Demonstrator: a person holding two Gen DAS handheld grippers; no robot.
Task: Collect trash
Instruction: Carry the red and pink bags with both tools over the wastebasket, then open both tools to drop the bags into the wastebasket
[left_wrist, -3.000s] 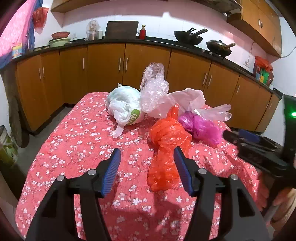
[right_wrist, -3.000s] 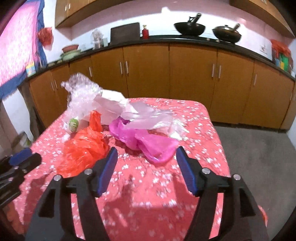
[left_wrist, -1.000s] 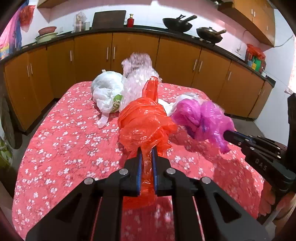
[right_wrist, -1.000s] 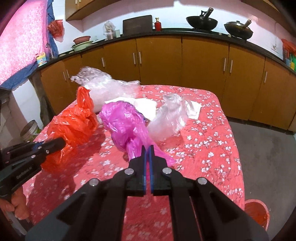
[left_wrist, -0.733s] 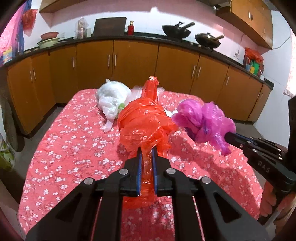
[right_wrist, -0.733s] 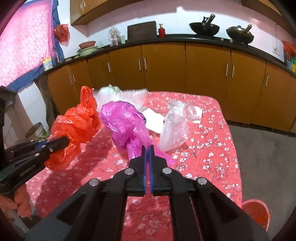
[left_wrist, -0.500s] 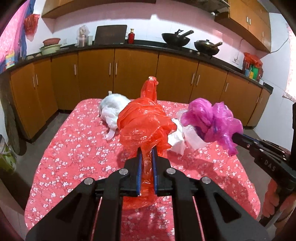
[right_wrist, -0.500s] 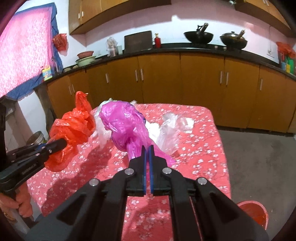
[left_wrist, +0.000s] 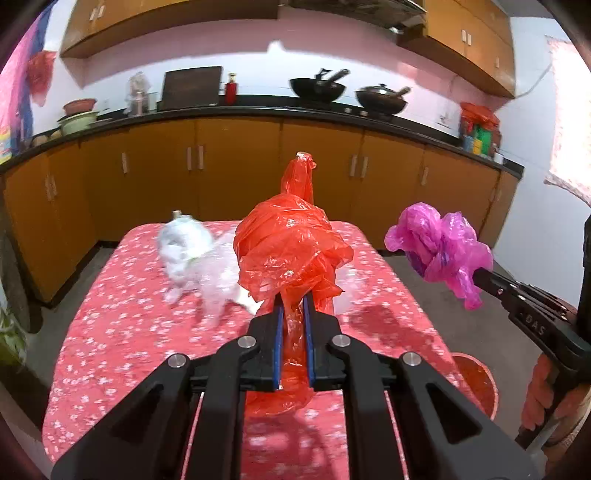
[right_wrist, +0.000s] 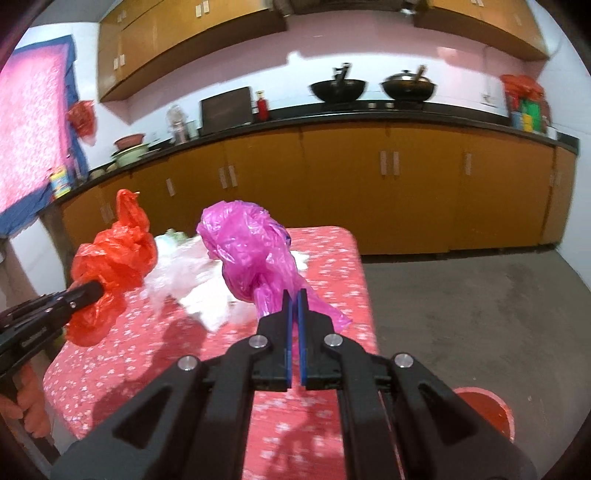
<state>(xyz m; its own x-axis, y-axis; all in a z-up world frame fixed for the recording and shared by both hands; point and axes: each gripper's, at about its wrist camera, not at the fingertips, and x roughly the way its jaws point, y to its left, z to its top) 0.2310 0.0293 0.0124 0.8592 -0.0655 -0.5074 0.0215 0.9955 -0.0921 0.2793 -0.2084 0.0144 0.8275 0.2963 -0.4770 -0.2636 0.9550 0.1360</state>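
Left wrist view: two bags are up in the air, one per gripper. The left gripper (left_wrist: 293, 325) is clamped narrow on one crinkly orange-red plastic bag (left_wrist: 291, 251), bunched into a lump with a twisted tail sticking up. The right gripper (right_wrist: 292, 310) is pinched nearly closed on one magenta plastic bag (right_wrist: 251, 251), thin, glossy and wrinkled. Both hang above the table (left_wrist: 122, 332) with its red flowered cloth. Left on the table: a blurry pile of white and clear plastic (left_wrist: 195, 266). One red bin (right_wrist: 484, 410) sits on the floor by the table's corner. Compared with three seconds ago, both bags are off the table and both jaws, wide then, are closed on them.
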